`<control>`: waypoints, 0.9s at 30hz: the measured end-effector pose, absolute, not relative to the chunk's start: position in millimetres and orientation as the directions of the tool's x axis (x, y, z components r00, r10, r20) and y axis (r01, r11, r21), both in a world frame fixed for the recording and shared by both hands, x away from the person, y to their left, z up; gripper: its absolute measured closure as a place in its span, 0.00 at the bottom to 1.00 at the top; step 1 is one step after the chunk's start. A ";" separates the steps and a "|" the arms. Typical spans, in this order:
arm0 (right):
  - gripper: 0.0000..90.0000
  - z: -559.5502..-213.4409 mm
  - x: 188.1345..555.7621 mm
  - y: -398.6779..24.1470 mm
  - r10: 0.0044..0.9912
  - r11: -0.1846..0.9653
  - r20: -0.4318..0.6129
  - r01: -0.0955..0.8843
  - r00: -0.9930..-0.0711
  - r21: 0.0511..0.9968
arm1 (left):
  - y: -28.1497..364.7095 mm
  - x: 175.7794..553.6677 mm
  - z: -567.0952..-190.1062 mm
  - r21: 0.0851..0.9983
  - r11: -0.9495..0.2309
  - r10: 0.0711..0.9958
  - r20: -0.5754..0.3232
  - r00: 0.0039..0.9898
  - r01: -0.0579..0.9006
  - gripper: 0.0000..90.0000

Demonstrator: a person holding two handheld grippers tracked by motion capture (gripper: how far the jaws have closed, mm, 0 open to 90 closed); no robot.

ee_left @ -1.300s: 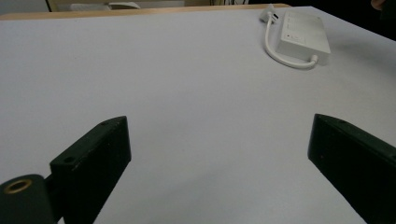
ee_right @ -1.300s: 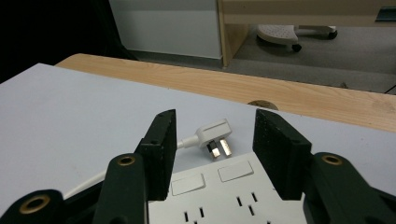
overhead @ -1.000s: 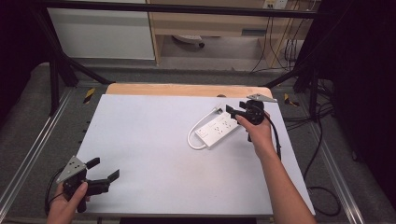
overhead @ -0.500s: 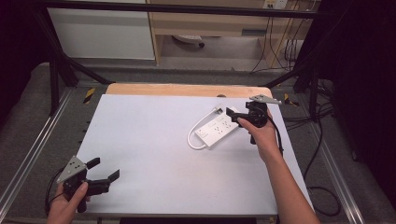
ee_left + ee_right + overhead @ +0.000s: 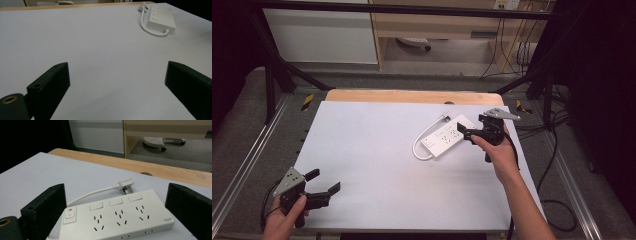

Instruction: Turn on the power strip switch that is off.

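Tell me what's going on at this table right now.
A person holds a two-jaw gripper in each hand at a white table. The right gripper is at the right end of a white power strip lying flat on the table; its jaws have just been opening and now stand wide on either side of the strip without pressing on it. The strip's cord loops round to its plug beside it. The left gripper sits open near the table's front left corner, nothing between its jaws.

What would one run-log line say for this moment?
right gripper: jaws just opened wide, not gripping | power strip: flat on table, cord looped beside it | left gripper: open, nothing between jaws
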State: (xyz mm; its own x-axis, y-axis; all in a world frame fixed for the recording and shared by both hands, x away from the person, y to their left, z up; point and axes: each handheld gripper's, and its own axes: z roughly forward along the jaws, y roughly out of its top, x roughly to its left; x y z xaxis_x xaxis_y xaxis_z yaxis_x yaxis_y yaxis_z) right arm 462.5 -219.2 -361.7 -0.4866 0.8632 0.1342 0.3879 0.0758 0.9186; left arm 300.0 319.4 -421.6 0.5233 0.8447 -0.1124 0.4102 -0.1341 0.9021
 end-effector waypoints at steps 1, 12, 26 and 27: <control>0.04 -361.8 459.8 -219.9 0.863 0.080 0.131 0.387 -0.488 0.919 | 319.4 300.0 -421.6 0.902 -0.135 0.844 -0.112 0.524 0.411 0.07; 0.03 -370.0 428.7 -227.8 0.852 0.079 0.136 0.380 -0.506 0.922 | 319.2 300.1 -421.8 0.901 -0.133 0.845 -0.114 0.522 0.413 0.07; 0.03 -395.2 386.9 -253.0 0.860 0.051 0.136 0.350 -0.491 0.935 | 318.1 299.4 -421.5 0.900 -0.137 0.845 -0.112 0.523 0.414 0.07; 0.03 -396.9 384.0 -254.8 0.861 0.056 0.131 0.347 -0.492 0.936 | 318.0 299.4 -421.5 0.900 -0.137 0.844 -0.112 0.524 0.414 0.07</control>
